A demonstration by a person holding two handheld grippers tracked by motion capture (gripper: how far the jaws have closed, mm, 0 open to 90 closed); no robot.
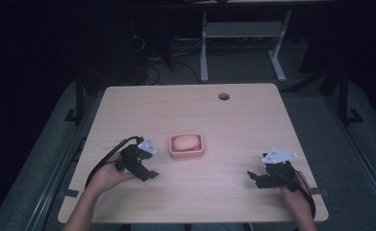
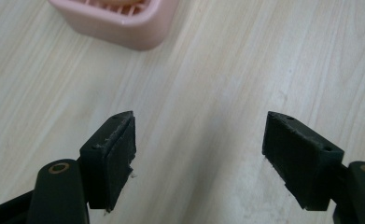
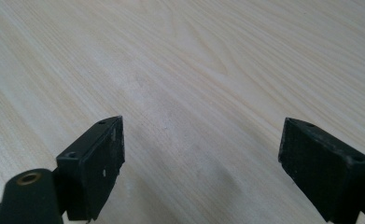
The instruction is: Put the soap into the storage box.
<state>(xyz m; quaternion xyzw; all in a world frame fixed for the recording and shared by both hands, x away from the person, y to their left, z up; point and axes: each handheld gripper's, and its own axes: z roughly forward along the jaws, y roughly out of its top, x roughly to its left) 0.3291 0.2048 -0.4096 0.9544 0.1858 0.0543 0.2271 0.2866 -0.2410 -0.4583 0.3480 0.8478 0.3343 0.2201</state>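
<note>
Soap (image 1: pixel 185 141), or what looks like a pale bar, is lying in the pink dish (image 1: pixel 187 153) mid-tabletop (image 1: pixel 233 125). Left hand-held gripper (image 1: pixel 147 174) is hovering just beside the dish, jaws spread wide; right hand-held gripper (image 1: pixel 254 177) is waiting well apart, likewise gaping.

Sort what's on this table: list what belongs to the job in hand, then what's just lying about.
Belongs to the job:
- pink soap dish, nearest the left gripper
- soap bar lying in that dish
- left gripper, jaws open, nothing held
- right gripper, jaws open, nothing held

Just there:
- round cable hole in the table
- white desk frame behind the table
</note>
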